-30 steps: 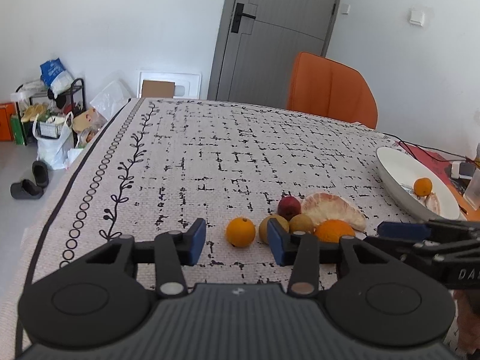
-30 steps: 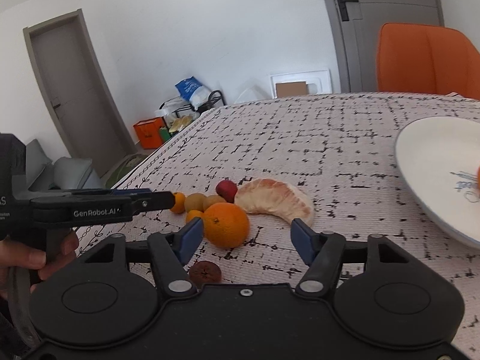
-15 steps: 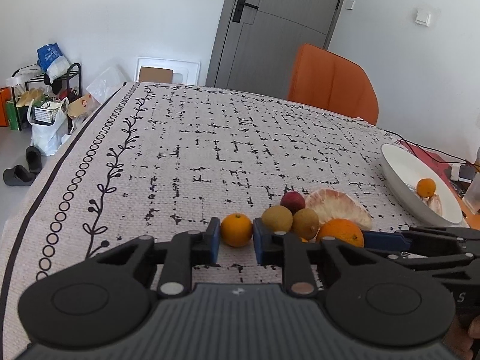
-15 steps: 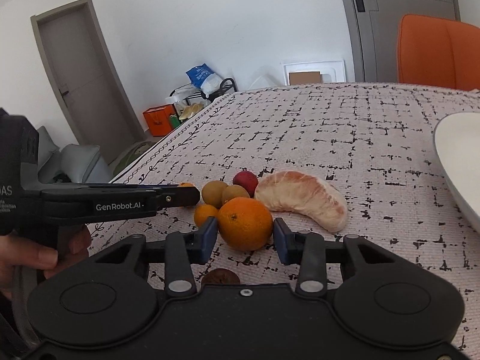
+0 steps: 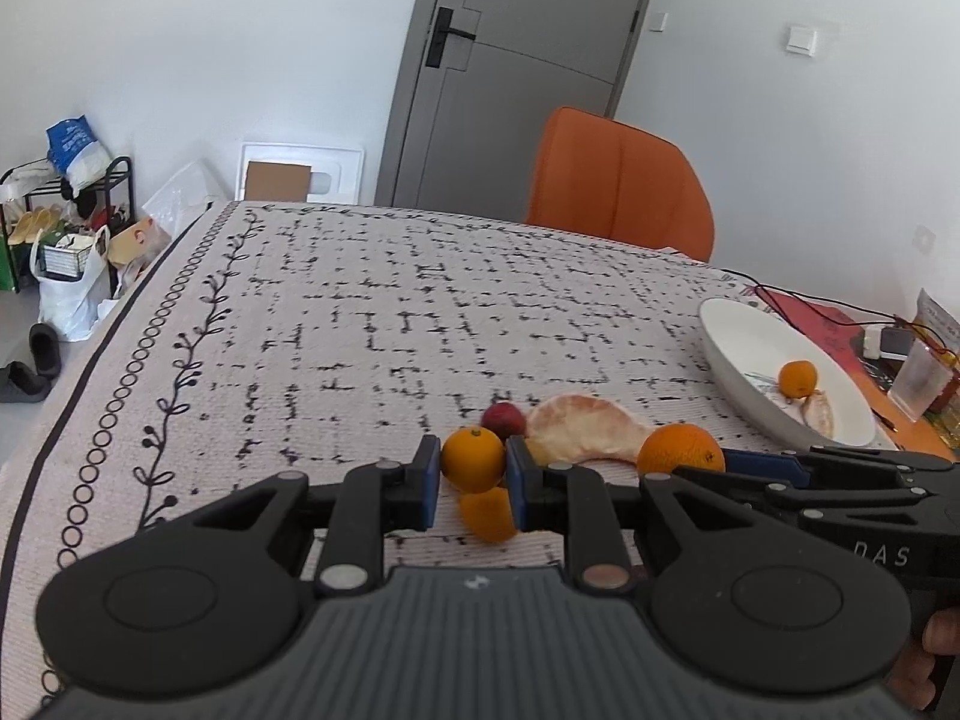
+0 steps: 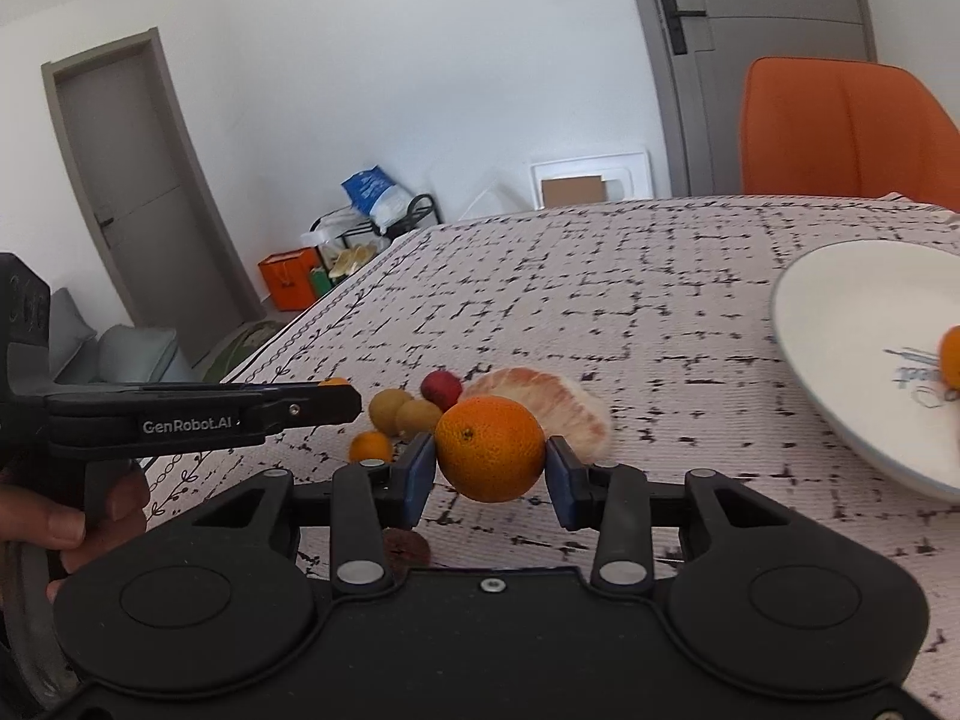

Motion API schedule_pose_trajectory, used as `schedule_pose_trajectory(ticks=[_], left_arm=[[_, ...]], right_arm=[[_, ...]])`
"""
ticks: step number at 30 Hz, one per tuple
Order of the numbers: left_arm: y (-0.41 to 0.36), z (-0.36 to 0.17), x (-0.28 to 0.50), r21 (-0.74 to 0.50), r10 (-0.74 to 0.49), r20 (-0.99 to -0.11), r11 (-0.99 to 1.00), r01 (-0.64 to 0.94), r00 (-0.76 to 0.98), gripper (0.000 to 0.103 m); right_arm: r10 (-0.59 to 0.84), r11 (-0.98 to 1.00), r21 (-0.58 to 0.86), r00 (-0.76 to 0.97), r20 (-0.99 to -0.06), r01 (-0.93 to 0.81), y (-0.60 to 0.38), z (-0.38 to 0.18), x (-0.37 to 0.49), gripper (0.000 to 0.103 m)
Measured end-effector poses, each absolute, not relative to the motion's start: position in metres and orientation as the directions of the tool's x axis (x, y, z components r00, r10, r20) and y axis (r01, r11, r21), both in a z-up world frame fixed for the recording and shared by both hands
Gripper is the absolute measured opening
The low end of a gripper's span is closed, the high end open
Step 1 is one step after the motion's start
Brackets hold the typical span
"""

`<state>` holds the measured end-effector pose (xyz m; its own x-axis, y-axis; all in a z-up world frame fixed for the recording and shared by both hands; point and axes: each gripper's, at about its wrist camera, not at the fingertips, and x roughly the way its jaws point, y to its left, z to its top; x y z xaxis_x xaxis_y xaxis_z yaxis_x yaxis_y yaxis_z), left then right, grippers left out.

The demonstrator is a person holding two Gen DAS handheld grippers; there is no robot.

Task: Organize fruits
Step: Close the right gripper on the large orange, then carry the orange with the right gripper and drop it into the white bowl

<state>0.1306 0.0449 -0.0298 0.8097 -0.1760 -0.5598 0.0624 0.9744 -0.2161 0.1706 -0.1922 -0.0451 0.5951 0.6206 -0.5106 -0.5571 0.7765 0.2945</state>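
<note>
My left gripper (image 5: 473,471) is shut on a small orange (image 5: 473,457), its blue pads pressing both sides. A second small orange (image 5: 487,515) lies on the cloth just below it. My right gripper (image 6: 489,471) is shut on a large orange (image 6: 489,447), which the left wrist view shows as well (image 5: 681,456). Behind them lie a red plum (image 6: 441,389), two kiwis (image 6: 399,413) and a pomelo segment (image 6: 543,399). The white plate (image 5: 744,366) at the right holds a small orange (image 5: 797,378) and a pomelo piece (image 5: 819,411).
A dark brown fruit (image 6: 407,547) lies close under the right gripper's left finger. An orange chair (image 5: 621,186) stands at the table's far side. Cables, a cup (image 5: 918,378) and small items crowd the table's right edge beyond the plate. A hand (image 6: 60,525) holds the left gripper.
Both grippers stood open a second ago and have shut, the left on the small orange, the right on the large orange. Both have moved in closer to the fruit cluster.
</note>
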Motion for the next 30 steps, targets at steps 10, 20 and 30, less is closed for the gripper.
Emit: schedule_pose_trajectory(ticks=[10, 20, 30], left_arm=[[0.02, -0.021, 0.131, -0.209, -0.216, -0.54, 0.971, 0.119, 0.814, 0.022], [-0.004, -0.014, 0.135, -0.193, -0.245, -0.53, 0.967, 0.166, 0.812, 0.022], [-0.03, -0.01, 0.147, -0.159, -0.278, -0.528, 0.961, 0.228, 0.802, 0.022]], right_arm=[[0.597, 0.8, 0.295, 0.637, -0.488, -0.523, -0.217, -0.039, 0.167, 0.038], [0.575, 0.817, 0.295, 0.673, -0.465, -0.495, -0.24, -0.033, 0.164, 0.038], [0.538, 0.843, 0.303, 0.709, -0.456, -0.445, -0.264, -0.036, 0.168, 0.038]])
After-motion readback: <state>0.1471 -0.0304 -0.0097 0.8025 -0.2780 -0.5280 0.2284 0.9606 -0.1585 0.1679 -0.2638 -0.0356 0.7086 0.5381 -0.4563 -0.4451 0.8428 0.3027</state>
